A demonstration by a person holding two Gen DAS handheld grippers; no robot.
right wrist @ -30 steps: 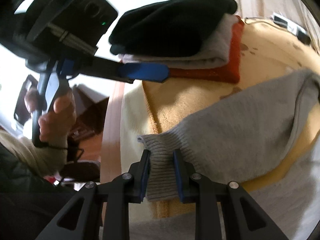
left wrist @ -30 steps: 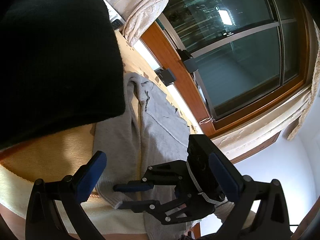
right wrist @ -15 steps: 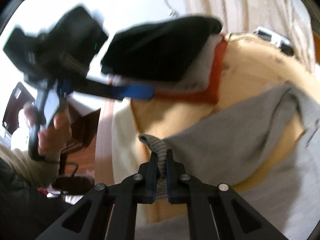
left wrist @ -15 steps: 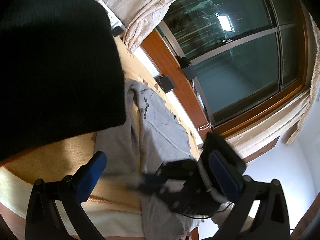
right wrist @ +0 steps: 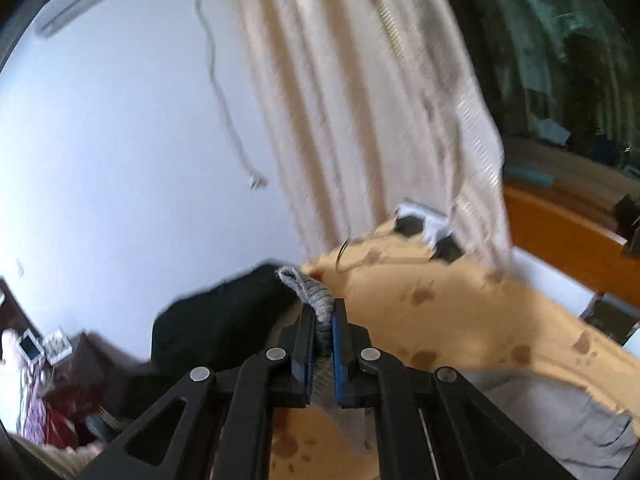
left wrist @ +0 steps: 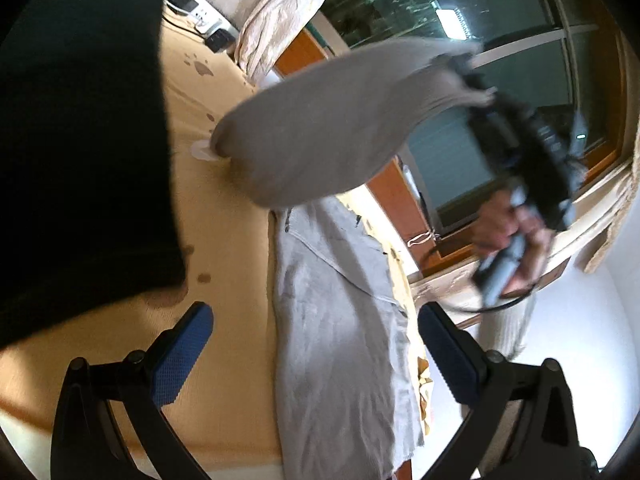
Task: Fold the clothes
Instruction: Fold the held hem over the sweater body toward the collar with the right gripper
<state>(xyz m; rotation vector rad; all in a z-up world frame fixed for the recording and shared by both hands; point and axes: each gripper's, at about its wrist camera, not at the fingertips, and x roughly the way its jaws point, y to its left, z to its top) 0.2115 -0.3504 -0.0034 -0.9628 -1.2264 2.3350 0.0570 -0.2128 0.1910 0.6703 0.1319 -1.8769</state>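
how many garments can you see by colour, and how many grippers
grey garments: 1, the sweater, its cuff clamped in the right gripper
black garments: 1
grippers: 2, the left gripper open
total: 4

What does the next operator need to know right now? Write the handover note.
Right gripper: shut on the ribbed cuff of the gray sweater, sleeve lifted high above the bed.
Left gripper: open, holding nothing, hovering over the sweater's body.
Sweater body lies flat on the tan blanket. The black folded garment sits beside it, at the left of the left wrist view.
Done: sleeve picked up.
Left: lay the sleeve across the body, do the other side, fold up, probably stack it.
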